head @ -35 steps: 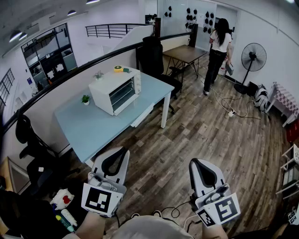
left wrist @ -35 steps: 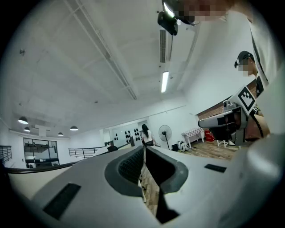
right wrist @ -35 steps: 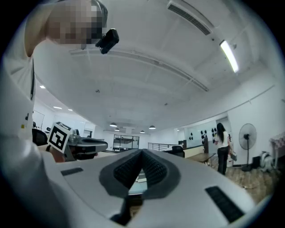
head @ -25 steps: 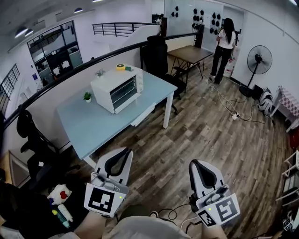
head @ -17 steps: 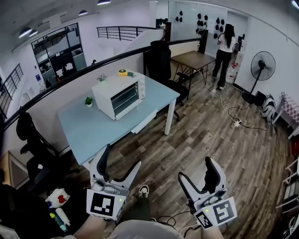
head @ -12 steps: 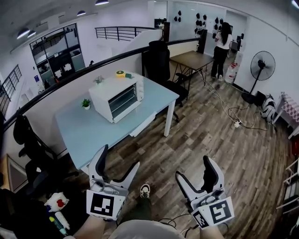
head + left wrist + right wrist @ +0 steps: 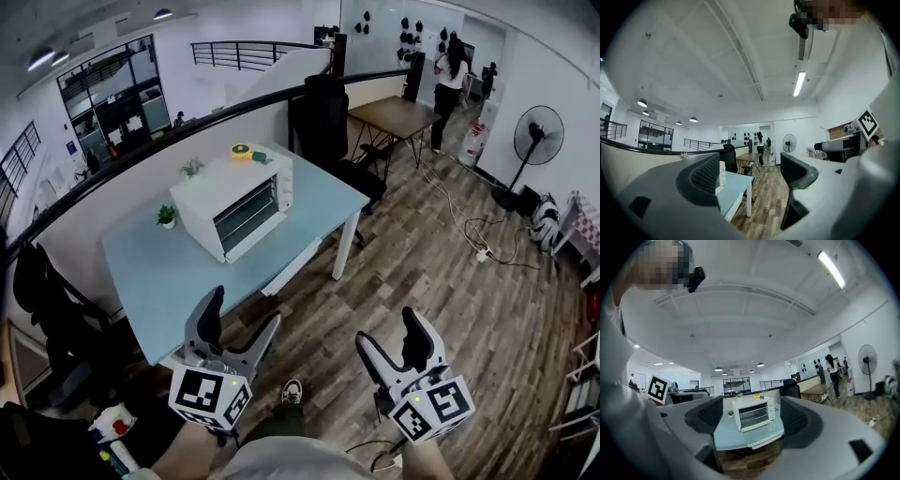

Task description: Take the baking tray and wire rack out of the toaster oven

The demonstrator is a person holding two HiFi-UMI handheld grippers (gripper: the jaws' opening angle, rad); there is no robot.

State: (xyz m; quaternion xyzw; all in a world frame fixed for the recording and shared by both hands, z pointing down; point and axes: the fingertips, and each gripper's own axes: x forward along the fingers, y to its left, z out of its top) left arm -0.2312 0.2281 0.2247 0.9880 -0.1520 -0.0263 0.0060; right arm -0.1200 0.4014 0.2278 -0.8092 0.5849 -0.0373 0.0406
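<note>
Facing the white boxy toaster oven (image 7: 234, 204) at twelve o'clock, well apart, the left tool (image 7: 244, 309) and right tool (image 7: 386, 328) have just opened wide, empty.

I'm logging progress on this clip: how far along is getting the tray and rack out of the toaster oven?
Done: nothing yet. The toaster oven sits on the table with its door apparently shut. In hand: nothing. The left gripper and right gripper are held away from the oven, their jaws having just been opening, with nothing between them. Left: reach the oven, open the door, pull out tray and rack.
</note>
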